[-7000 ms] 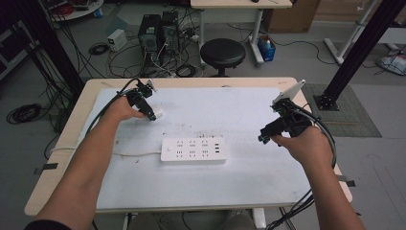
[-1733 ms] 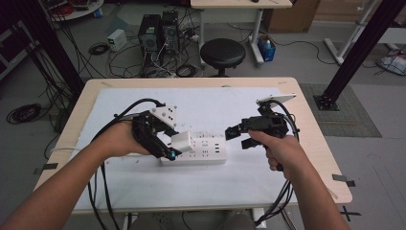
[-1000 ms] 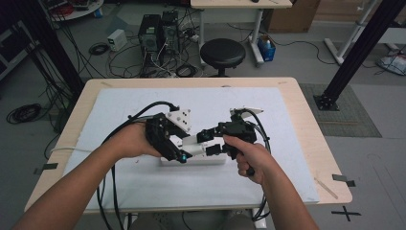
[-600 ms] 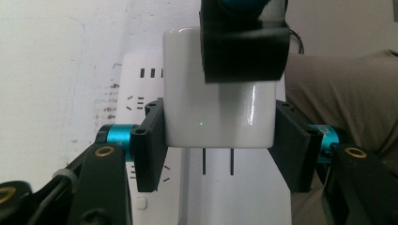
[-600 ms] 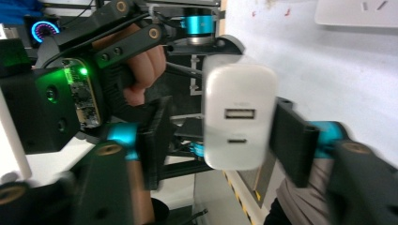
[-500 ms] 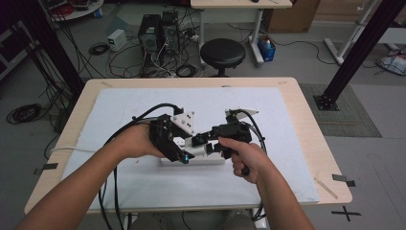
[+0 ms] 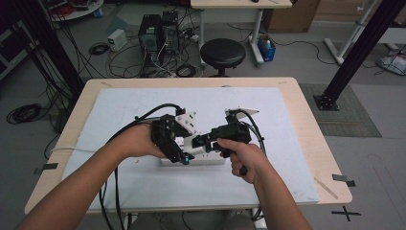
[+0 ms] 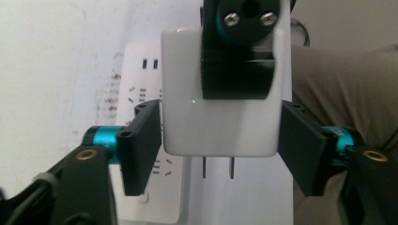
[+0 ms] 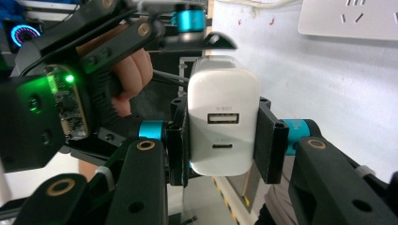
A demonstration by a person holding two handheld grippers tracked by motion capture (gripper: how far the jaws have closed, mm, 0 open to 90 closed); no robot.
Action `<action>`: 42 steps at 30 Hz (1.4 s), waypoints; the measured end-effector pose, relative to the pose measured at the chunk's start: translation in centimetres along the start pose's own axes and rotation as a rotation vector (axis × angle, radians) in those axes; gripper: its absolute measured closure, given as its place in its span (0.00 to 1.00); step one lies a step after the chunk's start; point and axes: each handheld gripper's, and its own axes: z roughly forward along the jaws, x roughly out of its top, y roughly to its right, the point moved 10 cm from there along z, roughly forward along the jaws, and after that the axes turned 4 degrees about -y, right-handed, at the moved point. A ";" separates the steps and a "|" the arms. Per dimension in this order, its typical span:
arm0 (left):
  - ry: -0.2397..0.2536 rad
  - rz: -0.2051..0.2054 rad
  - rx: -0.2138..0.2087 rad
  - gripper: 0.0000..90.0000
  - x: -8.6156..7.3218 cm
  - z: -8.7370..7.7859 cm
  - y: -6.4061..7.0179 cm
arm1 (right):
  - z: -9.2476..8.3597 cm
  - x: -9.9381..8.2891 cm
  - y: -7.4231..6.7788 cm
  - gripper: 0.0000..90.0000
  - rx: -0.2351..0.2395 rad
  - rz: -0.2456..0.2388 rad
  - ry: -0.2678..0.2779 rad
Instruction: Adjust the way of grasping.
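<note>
Handover at frame centre: right gripper [image 9: 220, 140] clamps the white plastic USB charger block [image 9: 223, 117] by its flat sides above the white power strip [image 7: 210, 155]; left gripper [image 8: 220, 147] has just been opening, jaws flanking the charger. Light, rigid, smooth-sided; slippery, best gripped across flat faces.

Grey floor (cables strewn), black stool [image 7: 222, 51] behind wooden table [image 7: 306, 124].
</note>
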 end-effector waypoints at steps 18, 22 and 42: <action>-0.345 -0.191 -0.045 0.25 -6.1 -2.1 -0.8 | -3.8 0.1 3.1 0.69 -0.685 -0.051 -0.018; -0.384 -0.210 -0.048 0.23 -7.5 -2.7 -0.7 | -5.5 0.1 3.8 0.69 -0.812 -0.054 -0.018; -0.434 -0.322 -0.022 0.23 -12.2 -4.9 -1.0 | -13.2 -1.5 7.0 0.69 -1.188 -0.046 -0.059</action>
